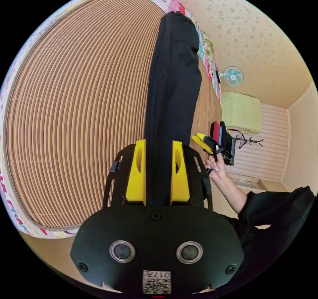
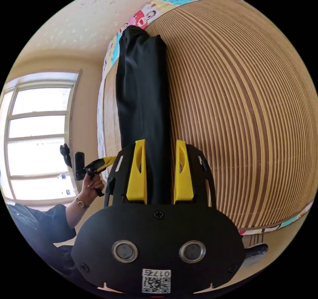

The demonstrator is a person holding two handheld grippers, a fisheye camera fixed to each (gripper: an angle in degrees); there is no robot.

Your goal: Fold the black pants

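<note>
In my left gripper view, the striped bamboo mat (image 1: pixel 76 107) spreads across the bed, with a band of colourful patterned bedding (image 1: pixel 13 193) showing along its edge. To the right of that bare stretch, the black pants (image 1: pixel 174 80) lie on the mat as one long narrow strip, the legs stacked together and running away from me toward the far edge of the bed. My left hand-held gripper (image 1: pixel 159 171) has its two yellow jaws standing on either side of the near end of the pants, with the black cloth filling the gap between them; I cannot tell whether the jaws press on it. Further right, my other hand (image 1: pixel 215 166) holds the right hand-held gripper (image 1: pixel 202 140) beside the mat, and beyond it stand a pale green cabinet (image 1: pixel 241 112), a wall fan (image 1: pixel 233 76) and a coat rack (image 1: pixel 248 142).

In my right gripper view, a bright window (image 2: pixel 36 136) sits at the left, and in front of it my hand (image 2: pixel 90 184), with a watch at the wrist, grips the left hand-held gripper (image 2: pixel 107 161). Right of that, the pants (image 2: pixel 144 103) stretch away along the mat's edge as the same long strip. My right hand-held gripper (image 2: pixel 160 171) straddles their near end, yellow jaws either side of the cloth; again I cannot tell if they clamp it. The mat (image 2: pixel 245 113) takes up the rest, to the right.
</note>
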